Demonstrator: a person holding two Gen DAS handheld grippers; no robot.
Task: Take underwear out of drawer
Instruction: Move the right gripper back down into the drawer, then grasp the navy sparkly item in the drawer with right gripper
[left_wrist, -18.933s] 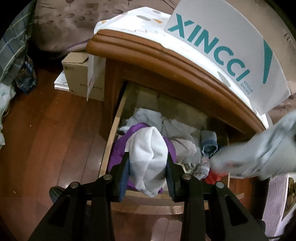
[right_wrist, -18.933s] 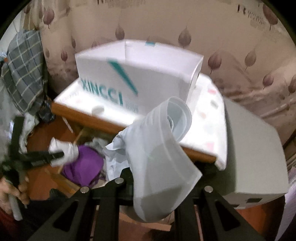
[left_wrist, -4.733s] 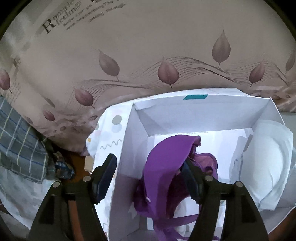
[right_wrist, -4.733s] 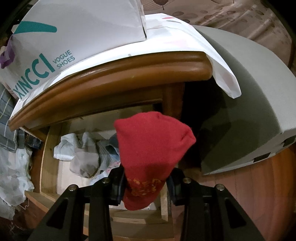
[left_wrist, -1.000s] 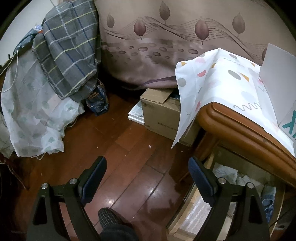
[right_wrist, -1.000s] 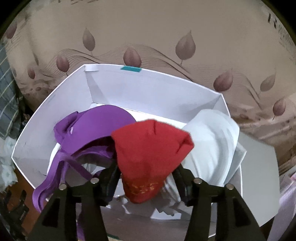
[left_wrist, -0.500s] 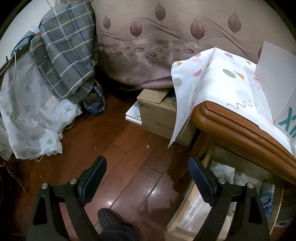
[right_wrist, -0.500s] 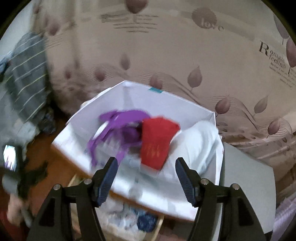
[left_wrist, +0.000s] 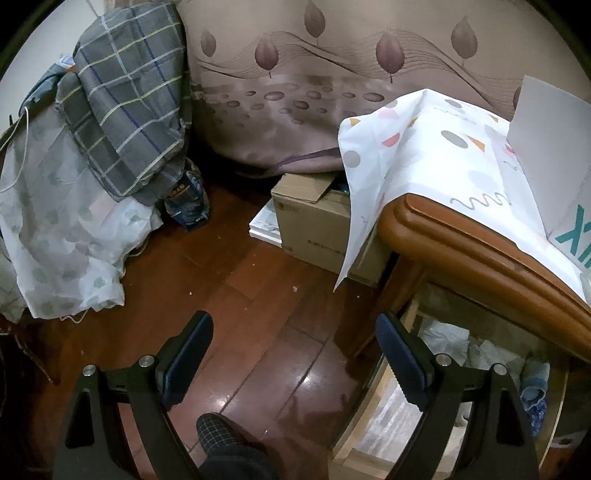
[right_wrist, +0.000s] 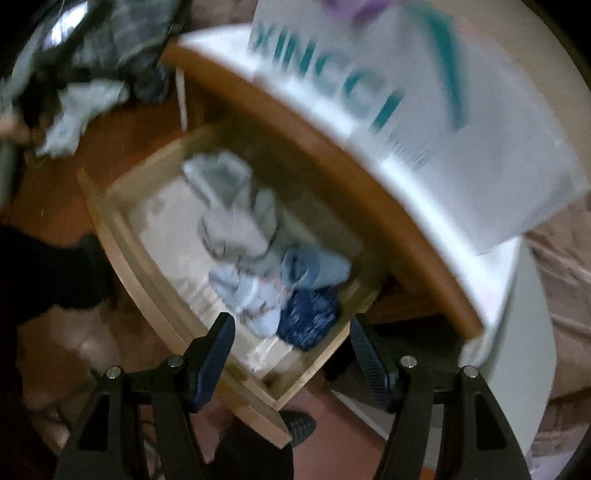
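Note:
The open wooden drawer (right_wrist: 122, 236) holds a pile of grey and light-blue underwear (right_wrist: 240, 225) and a dark blue piece (right_wrist: 310, 317); the right wrist view is blurred. My right gripper (right_wrist: 291, 336) is open and empty above the drawer's front right corner. My left gripper (left_wrist: 293, 332) is open and empty over the wooden floor, left of the drawer (left_wrist: 369, 417). The white XINCCI shoe box (right_wrist: 406, 96) stands on the cabinet top, with purple fabric (right_wrist: 354, 7) at its rim.
A cardboard box (left_wrist: 317, 221) sits on the floor beside the cabinet (left_wrist: 480, 254). Plaid and white cloths (left_wrist: 122, 122) hang at the left. A patterned cloth (left_wrist: 424, 155) covers the cabinet top. A slippered foot (left_wrist: 218, 439) is below my left gripper.
My right gripper let go of the red underwear in the shoe box and swung down to the drawer. My left gripper has barely moved.

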